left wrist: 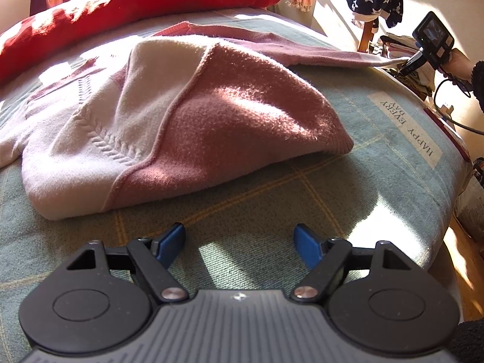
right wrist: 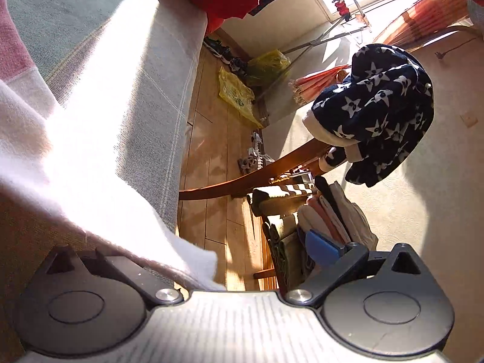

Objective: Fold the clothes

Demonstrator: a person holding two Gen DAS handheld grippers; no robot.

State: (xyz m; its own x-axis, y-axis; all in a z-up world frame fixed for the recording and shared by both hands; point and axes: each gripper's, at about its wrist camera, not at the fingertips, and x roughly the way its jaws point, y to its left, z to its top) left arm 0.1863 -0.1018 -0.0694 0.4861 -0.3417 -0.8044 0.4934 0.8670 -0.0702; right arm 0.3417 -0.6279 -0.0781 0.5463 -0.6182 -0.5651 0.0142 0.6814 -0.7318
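Observation:
A pink and white knit sweater (left wrist: 169,121) lies partly folded on the green plaid bed cover (left wrist: 272,211). One sleeve (left wrist: 317,54) stretches to the right edge of the bed, towards my right gripper (left wrist: 408,63). My left gripper (left wrist: 239,239) is open and empty, just above the cover in front of the sweater's hem. In the right wrist view the white sleeve end (right wrist: 121,211) drapes over the left finger of my right gripper (right wrist: 263,260), whose jaws stand wide apart; the blue right fingertip (right wrist: 320,248) is bare.
A red quilt (left wrist: 136,9) lies at the back of the bed. A wooden chair (right wrist: 257,178) with a star-patterned dark garment (right wrist: 384,112) and folded clothes (right wrist: 326,217) stands beside the bed. Yellow bags (right wrist: 239,93) and shoes lie on the wooden floor.

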